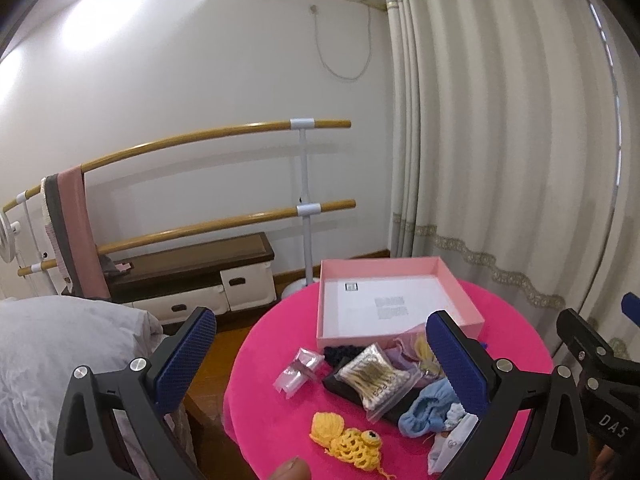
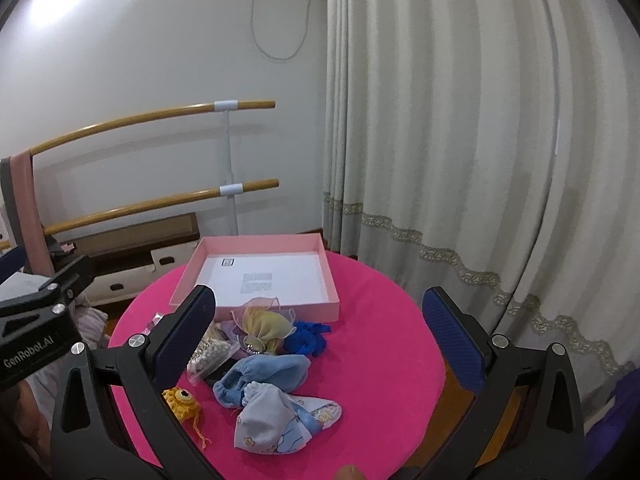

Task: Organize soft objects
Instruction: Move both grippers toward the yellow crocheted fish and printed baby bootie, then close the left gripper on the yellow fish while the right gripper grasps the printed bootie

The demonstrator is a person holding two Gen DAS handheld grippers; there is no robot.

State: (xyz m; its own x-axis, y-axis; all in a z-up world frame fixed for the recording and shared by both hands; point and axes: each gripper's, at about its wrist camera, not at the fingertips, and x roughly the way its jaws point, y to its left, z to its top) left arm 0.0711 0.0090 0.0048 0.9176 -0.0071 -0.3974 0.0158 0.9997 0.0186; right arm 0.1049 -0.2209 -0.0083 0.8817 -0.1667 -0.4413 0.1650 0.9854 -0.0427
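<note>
The blue sock (image 2: 266, 374) is seen just ahead of the right gripper (image 2: 320, 336), the nearer one; both grippers, the left gripper (image 1: 320, 356) included, are held wide open and empty.

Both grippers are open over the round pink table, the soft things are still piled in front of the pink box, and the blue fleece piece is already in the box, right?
Not quite. The blue fleece piece still lies on the table with the pile; the right wrist view shows the pink box holding only its white printed liner. Left gripper and right gripper are both open.
</note>
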